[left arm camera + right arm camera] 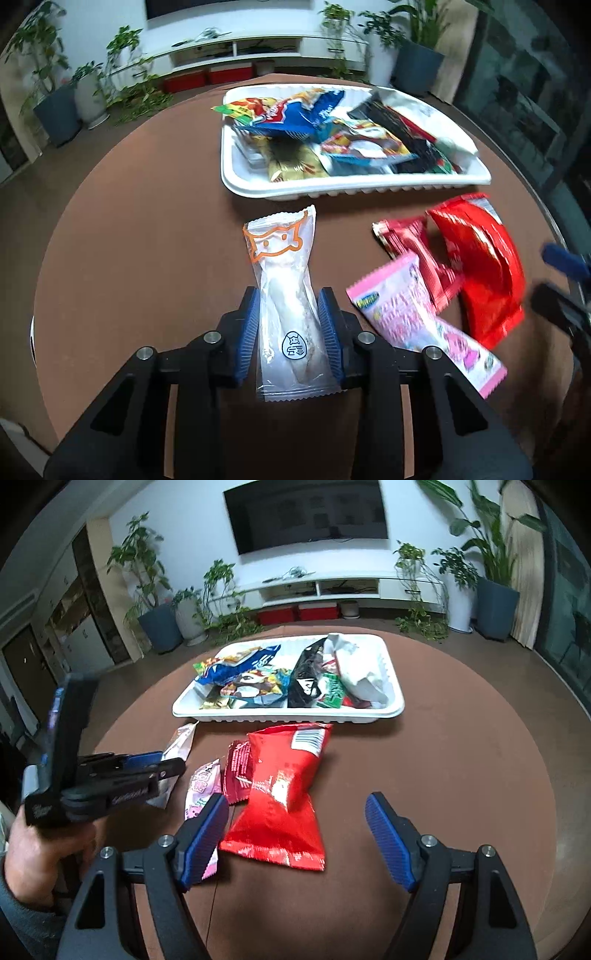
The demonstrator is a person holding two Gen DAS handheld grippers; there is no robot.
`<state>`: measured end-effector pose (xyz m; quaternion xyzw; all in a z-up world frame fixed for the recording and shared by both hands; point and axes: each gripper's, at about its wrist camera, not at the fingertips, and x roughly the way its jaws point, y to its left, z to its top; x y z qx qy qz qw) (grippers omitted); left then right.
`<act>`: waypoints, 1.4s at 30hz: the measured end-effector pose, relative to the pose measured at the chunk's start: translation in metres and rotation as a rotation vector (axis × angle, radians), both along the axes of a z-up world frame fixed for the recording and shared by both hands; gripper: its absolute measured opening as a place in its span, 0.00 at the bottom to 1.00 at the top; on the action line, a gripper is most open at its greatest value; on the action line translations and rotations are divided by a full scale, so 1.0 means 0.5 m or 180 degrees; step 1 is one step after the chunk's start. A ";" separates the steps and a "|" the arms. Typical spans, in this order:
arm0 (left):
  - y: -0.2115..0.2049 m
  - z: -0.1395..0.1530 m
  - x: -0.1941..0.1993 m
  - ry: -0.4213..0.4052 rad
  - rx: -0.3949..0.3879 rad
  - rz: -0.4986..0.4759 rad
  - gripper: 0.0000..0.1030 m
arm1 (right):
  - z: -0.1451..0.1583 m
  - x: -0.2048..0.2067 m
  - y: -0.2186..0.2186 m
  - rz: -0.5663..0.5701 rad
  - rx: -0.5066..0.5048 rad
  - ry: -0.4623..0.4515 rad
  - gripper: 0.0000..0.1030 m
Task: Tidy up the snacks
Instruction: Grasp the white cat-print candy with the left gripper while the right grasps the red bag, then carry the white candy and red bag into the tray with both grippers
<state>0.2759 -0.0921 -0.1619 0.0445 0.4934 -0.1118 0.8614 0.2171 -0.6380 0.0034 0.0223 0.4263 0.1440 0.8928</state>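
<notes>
Behind our round brown table (147,221) we see a white media shelf and potted plants. On the far side sits the white tray (236,177), heaped with snack packets. Our left gripper (286,332) has its blue pads pressed on the sides of the white packet (284,280), lying lengthwise toward the tray. Our right gripper (295,838) stands wide with nothing between its pads, over the near end of the big red bag (284,794); the pink packet (201,786) and the small red packet (238,771) lie just left of it.
</notes>
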 end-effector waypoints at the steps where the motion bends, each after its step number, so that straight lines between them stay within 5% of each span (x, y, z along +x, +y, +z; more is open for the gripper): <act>1: 0.002 0.000 -0.007 -0.0004 0.0018 -0.0021 0.29 | -0.003 0.008 0.006 0.0016 -0.0042 0.0017 0.77; 9: 0.031 -0.002 -0.087 -0.0030 -0.0028 -0.0025 0.29 | -0.056 0.070 0.027 0.0037 -0.0245 0.0363 0.72; 19: 0.030 -0.004 -0.133 -0.0052 -0.0083 0.0039 0.29 | -0.089 0.080 0.047 0.0048 -0.0424 0.0441 0.66; 24: 0.029 -0.004 -0.133 -0.0067 -0.0094 0.0051 0.28 | -0.087 0.078 0.048 0.0061 -0.0520 0.0383 0.52; 28: 0.031 -0.002 -0.138 -0.0077 -0.0079 0.0047 0.28 | -0.084 0.069 0.038 0.0051 -0.0518 0.0365 0.37; 42: 0.022 0.014 -0.145 -0.0085 -0.0166 -0.0010 0.23 | -0.060 0.021 -0.016 -0.0041 -0.0197 0.0397 0.28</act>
